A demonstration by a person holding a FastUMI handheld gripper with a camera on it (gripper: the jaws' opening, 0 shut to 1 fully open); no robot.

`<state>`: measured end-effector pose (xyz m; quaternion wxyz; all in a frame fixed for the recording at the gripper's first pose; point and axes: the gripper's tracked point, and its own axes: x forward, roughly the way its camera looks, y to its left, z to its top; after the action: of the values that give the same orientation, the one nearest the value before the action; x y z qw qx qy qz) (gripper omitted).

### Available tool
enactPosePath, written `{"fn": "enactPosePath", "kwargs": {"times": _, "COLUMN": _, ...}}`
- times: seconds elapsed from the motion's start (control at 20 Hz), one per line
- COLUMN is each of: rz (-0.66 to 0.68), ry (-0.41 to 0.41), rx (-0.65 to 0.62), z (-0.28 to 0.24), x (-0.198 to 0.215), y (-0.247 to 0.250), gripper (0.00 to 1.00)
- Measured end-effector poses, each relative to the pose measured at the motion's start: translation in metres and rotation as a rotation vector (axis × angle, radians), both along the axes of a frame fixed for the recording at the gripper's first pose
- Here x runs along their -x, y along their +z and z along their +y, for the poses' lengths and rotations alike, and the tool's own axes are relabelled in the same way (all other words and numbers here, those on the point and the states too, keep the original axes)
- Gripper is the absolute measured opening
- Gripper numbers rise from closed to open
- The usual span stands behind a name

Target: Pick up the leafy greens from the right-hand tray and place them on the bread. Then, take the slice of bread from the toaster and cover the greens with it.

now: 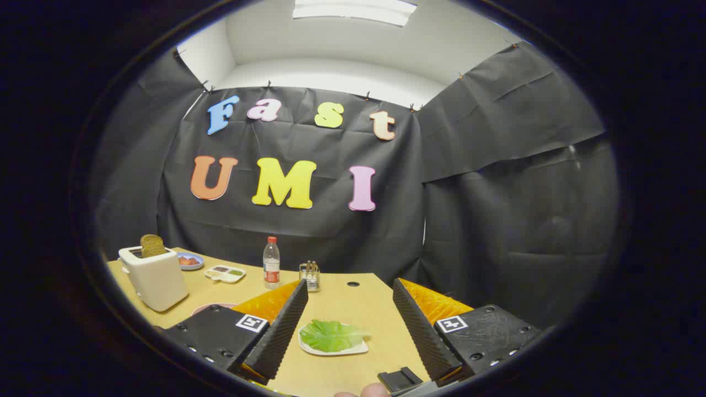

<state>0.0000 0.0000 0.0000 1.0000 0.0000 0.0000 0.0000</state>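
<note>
A green leaf (332, 334) lies on a small white tray (359, 348) on the wooden table, between my two fingers and a little below them. My gripper (350, 292) stands open, with nothing held. A white toaster (155, 276) stands to the left beyond the fingers, and a brown slice of bread (151, 245) sticks up out of its slot. The rim of a plate (212, 306) shows just past the left finger; what lies on it is hidden.
Behind the toaster sit a blue dish (190, 261) with red pieces and a white divided dish (225, 273). A clear bottle with a red cap (271, 263) and a small metal rack (310, 275) stand mid-table. The table's far edge meets the cloth wall.
</note>
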Motion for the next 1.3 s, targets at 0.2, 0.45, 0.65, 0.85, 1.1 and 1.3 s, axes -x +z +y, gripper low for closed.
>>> {"fn": "enactPosePath", "kwargs": {"times": 0.2, "rz": 0.013, "ry": 0.009, "rx": -0.008, "z": 0.003, "x": -0.001, "y": -0.004, "gripper": 0.95}}
{"fn": "enactPosePath", "kwargs": {"times": 0.45, "rz": 0.036, "ry": 0.02, "rx": -0.026, "z": 0.007, "x": -0.005, "y": -0.01, "gripper": 0.95}}
{"fn": "enactPosePath", "kwargs": {"times": 0.65, "rz": 0.035, "ry": -0.001, "rx": -0.017, "z": 0.0, "x": -0.008, "y": -0.007, "gripper": 0.95}}
{"fn": "enactPosePath", "kwargs": {"times": 0.85, "rz": 0.033, "ry": -0.005, "rx": -0.015, "z": -0.001, "x": -0.009, "y": -0.007, "gripper": 0.95}}
{"fn": "enactPosePath", "kwargs": {"times": 1.1, "rz": 0.036, "ry": 0.009, "rx": -0.026, "z": 0.0, "x": -0.011, "y": -0.009, "gripper": 0.95}}
{"fn": "enactPosePath", "kwargs": {"times": 1.3, "rz": 0.105, "ry": 0.045, "rx": -0.081, "z": 0.005, "x": -0.023, "y": -0.028, "gripper": 0.95}}
